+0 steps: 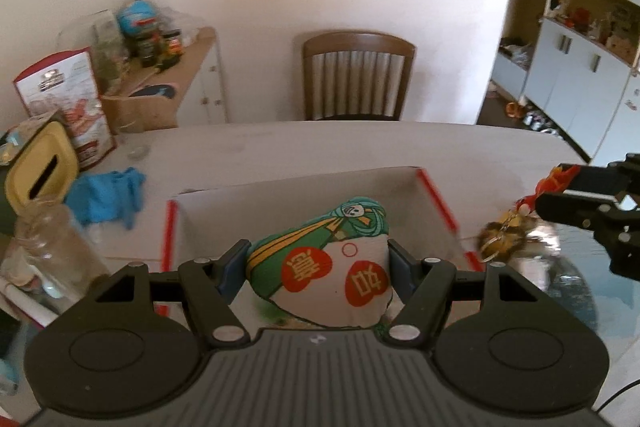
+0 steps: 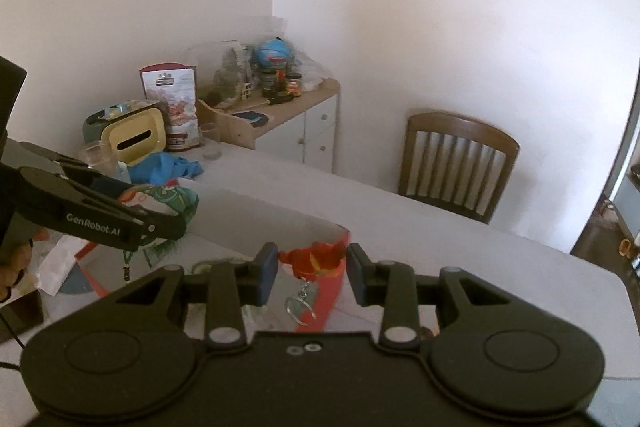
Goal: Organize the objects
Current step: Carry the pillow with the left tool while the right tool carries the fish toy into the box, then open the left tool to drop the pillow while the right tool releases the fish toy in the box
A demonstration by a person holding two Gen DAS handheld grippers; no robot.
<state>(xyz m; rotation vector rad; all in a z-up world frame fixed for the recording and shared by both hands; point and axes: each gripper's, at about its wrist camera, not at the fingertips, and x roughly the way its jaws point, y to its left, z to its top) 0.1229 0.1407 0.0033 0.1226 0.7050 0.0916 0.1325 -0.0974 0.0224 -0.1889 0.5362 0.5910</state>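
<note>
Nearest to us in the left wrist view, our left gripper (image 1: 318,269) is clamped on a small printed pillow (image 1: 328,279), one blue pad pressing each side. The pillow bears a green-haired figure and two red circles with characters, and it hangs over the open cardboard box (image 1: 436,203), a white box with red edges standing on the pale table (image 1: 280,147). We cannot tell whether the pillow touches the box floor; what else lies in the box is hidden behind it.

In the right wrist view our right gripper (image 2: 312,273) has its pads spread apart, and a red-and-orange keychain charm (image 2: 314,259) sits between them with one metal ring (image 2: 298,307) dangling below. We cannot tell whether the pads actually touch the charm. The left view shows that same charm at the right gripper's tip, just beside the box's right wall.

At the table's left end we count one yellow-lidded container (image 1: 42,173) with a slot in its top, one clear bottle (image 1: 56,251), one blue cloth (image 1: 106,197) and one red-and-white pouch (image 1: 66,99). Behind them a low wooden-topped cabinet (image 2: 300,107) carries several jars and a blue round thing; the jars are too blurred to count. One wooden chair (image 1: 358,75) stands at the far side of the table.
</note>
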